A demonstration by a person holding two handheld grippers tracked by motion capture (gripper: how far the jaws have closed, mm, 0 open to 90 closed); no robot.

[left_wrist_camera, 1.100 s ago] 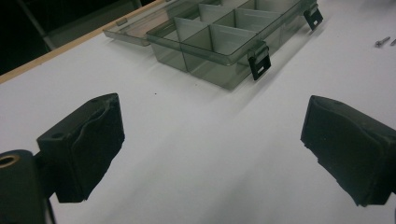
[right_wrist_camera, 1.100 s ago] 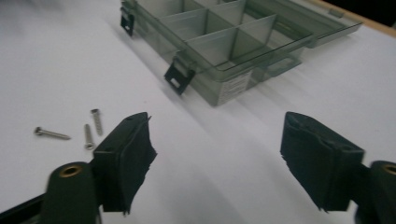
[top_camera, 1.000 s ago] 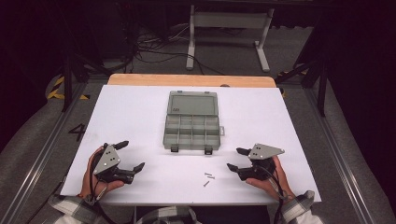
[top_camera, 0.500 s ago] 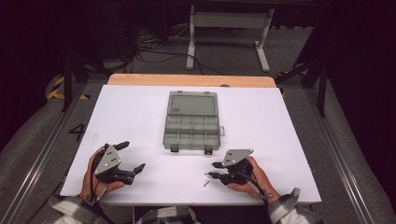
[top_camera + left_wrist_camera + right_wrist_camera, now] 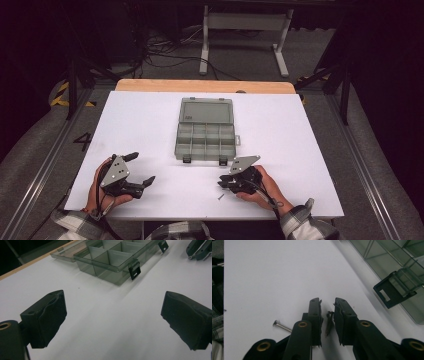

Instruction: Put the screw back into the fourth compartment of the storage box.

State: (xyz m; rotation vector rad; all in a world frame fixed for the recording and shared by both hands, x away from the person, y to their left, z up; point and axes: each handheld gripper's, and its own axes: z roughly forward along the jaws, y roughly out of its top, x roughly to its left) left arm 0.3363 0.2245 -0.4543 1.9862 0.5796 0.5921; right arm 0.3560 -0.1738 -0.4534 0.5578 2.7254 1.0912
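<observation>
Organizer box [image 5: 205,135] mid-table [image 5: 300,150]; two screws [image 5: 329,323] before it, between right tool [image 5: 327,305] jaws.

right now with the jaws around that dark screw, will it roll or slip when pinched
The dark screw is thin, round and threaded, so it will probably roll on the smooth table. The right gripper has been closing around it; gap remains, so it may twist sideways.

Left gripper [image 5: 136,170] sits low at the near left of the tabletop [image 5: 150,125], hand [image 5: 102,192] wrapped around its body, jaws spread wide with nothing between them. Right gripper [image 5: 223,183] is down at the near right, angled left, hand [image 5: 262,187] behind it, its jaws just closing to a narrow gap, pads not yet pressing.
</observation>
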